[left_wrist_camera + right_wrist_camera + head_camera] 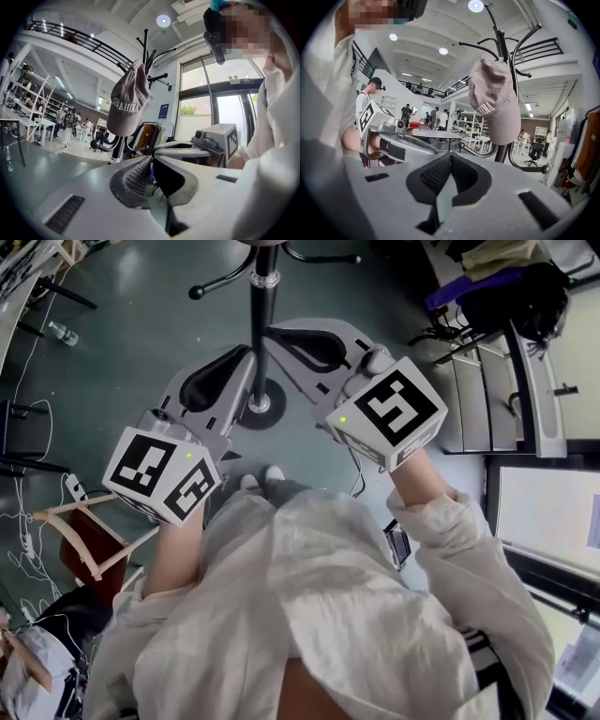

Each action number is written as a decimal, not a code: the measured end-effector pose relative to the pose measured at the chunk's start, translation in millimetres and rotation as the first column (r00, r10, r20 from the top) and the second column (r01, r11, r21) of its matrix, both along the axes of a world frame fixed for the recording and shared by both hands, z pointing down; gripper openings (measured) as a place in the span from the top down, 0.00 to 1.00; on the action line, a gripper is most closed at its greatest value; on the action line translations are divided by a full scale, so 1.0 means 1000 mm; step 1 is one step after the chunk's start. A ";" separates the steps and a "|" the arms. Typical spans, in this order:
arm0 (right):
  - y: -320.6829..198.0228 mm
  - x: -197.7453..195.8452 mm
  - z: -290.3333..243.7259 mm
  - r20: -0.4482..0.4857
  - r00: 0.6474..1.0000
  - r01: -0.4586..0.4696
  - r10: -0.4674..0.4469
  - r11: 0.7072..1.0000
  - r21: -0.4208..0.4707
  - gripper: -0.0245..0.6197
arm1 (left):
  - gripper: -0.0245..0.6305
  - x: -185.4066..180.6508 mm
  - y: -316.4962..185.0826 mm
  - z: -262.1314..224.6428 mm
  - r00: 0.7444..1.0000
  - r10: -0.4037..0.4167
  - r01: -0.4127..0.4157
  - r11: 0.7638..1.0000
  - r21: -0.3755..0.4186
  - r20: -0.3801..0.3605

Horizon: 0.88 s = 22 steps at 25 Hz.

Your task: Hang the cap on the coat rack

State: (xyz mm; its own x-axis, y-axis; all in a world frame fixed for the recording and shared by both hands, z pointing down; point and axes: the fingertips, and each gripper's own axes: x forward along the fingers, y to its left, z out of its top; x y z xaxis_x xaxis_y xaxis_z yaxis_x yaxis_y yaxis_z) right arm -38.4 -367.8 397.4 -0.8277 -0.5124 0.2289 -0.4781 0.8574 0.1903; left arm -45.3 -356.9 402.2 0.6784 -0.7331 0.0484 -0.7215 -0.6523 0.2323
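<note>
Left gripper view: the cap (127, 101) hangs on the coat rack (146, 47), above and ahead of the clenched, empty left gripper (151, 159). The right gripper (450, 157) is also clenched and empty. It seems best to draw both back low, without brushing the cap.

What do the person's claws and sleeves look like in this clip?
Both are light grey with black ribbed pads: left claw, right claw. Each carries a white cube with black square markers and a green dot. The sleeves are loose and off-white.
</note>
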 end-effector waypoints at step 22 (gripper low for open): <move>0.016 0.014 0.009 -0.068 0.996 -0.057 0.055 0.998 -0.027 0.96 | 0.92 0.015 0.020 0.017 0.998 0.055 -0.055 0.996 -0.066 -0.003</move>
State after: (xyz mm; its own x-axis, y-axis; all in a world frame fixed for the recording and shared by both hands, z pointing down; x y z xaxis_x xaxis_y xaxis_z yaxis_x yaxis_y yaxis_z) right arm -24.4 -352.0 406.9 -0.7798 -0.5503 0.2984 -0.5128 0.8350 0.1995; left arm -29.9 -337.2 419.6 0.7180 -0.6896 0.0945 -0.6843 -0.6744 0.2773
